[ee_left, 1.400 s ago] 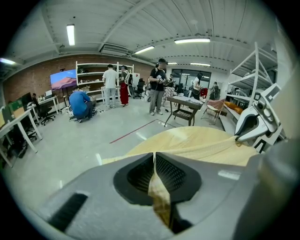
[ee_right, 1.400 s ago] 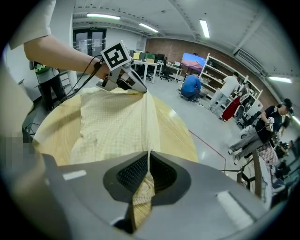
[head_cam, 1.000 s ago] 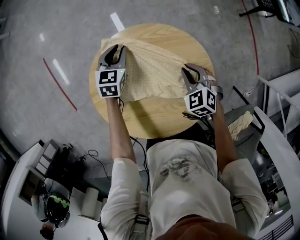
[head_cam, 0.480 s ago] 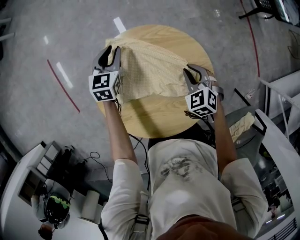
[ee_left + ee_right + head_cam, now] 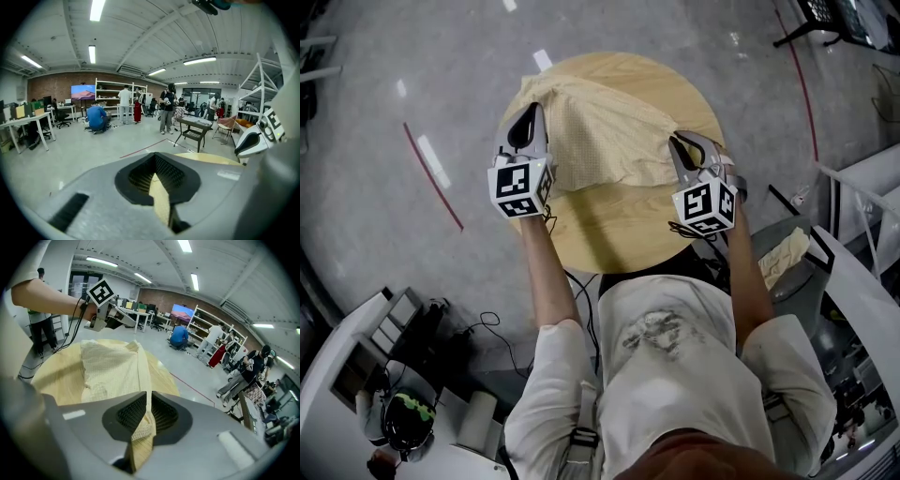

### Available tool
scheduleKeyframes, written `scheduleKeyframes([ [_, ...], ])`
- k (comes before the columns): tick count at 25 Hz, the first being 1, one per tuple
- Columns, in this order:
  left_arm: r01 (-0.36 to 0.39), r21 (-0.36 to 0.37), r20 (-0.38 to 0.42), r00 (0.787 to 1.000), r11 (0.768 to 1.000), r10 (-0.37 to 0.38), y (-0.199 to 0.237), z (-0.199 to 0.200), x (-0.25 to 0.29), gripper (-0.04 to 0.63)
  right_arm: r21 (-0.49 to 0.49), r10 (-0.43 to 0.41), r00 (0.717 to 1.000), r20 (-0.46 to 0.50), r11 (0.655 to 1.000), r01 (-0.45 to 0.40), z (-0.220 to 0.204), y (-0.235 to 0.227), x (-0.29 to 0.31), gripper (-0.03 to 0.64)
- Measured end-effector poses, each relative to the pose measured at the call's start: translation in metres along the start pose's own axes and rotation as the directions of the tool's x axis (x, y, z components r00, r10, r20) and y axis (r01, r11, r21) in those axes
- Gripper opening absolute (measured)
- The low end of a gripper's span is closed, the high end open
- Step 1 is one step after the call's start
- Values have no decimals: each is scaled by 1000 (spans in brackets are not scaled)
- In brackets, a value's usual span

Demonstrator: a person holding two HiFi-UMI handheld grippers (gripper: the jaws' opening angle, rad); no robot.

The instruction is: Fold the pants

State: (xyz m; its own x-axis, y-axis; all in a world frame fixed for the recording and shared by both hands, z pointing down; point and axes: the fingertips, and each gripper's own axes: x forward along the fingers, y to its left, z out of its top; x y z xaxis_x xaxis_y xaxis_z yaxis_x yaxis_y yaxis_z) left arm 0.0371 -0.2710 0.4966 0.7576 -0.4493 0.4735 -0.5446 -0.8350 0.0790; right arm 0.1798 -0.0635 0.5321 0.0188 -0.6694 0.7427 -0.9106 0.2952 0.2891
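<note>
Pants [image 5: 609,131] bunched on the round table [image 5: 619,234]. Left gripper [image 5: 528,117] jaws pressed together on one cloth edge; right gripper [image 5: 682,148] jaws closing on another. Best practice: lift both edges level and taut before folding over.

No word, brand name or number can be read in any view. The only printed signs are black-and-white square code patterns: on the marker cube [image 5: 518,187] left of centre in the head view and on the second marker cube [image 5: 704,206] right of centre.
</note>
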Motion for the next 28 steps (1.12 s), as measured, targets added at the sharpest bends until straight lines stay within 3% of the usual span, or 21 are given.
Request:
scheduleKeyframes([
  [3, 1, 3, 18, 1000, 1000, -1, -13, 4, -18, 8, -3, -21, 999, 31, 1000, 21, 4, 3, -16, 9],
  [17, 40, -26, 68, 997, 999, -38, -74, -3, -103, 8, -14, -74, 993, 90, 997, 76, 19, 29, -79, 9],
  [28, 98, -37, 114, 989, 994, -93, -135, -13, -168, 8, 42, -120, 985, 126, 992, 116, 19, 56, -141, 9],
])
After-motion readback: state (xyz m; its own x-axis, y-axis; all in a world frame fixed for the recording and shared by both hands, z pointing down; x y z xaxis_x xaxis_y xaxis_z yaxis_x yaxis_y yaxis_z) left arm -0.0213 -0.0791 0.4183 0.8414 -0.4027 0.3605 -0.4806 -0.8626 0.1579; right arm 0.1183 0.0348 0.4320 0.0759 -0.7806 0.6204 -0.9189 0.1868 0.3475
